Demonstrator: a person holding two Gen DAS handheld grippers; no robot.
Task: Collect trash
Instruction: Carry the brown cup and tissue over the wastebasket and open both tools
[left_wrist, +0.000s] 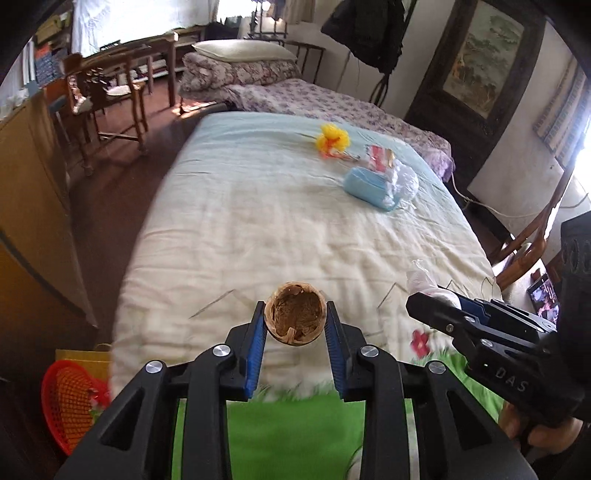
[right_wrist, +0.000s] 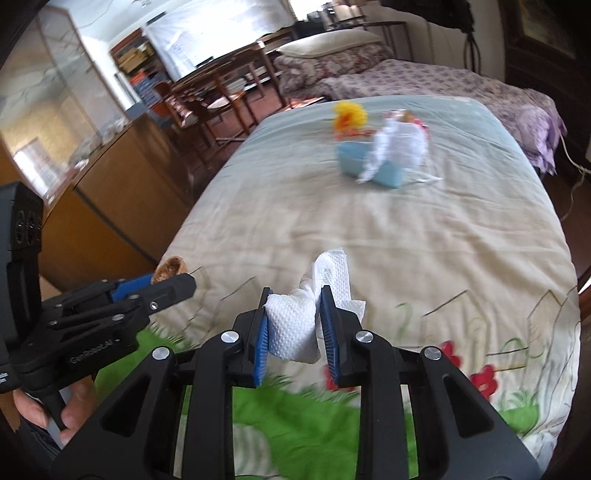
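Above the near end of the bed (left_wrist: 258, 221), the left tool (left_wrist: 295, 314) is clenched on a brown nutshell half (left_wrist: 295, 317), and the right tool (right_wrist: 293, 314) beside it grips a crumpled white tissue (right_wrist: 295, 325). Farther up the bed lie a blue pack (left_wrist: 369, 188), clear plastic wrap (left_wrist: 402, 181) and yellow scraps (left_wrist: 332, 138).

Brown walnut shell (left_wrist: 295, 317), white dimpled paper towel (right_wrist: 295, 325), cream flower-printed quilt (left_wrist: 258, 229), orange mesh basket (left_wrist: 70, 402)

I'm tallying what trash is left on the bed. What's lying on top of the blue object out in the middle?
A crumpled clear-white plastic bag drapes over the right end of the blue object. A red-and-white wrapper sits just behind it. Whatever the bag covers is hidden.
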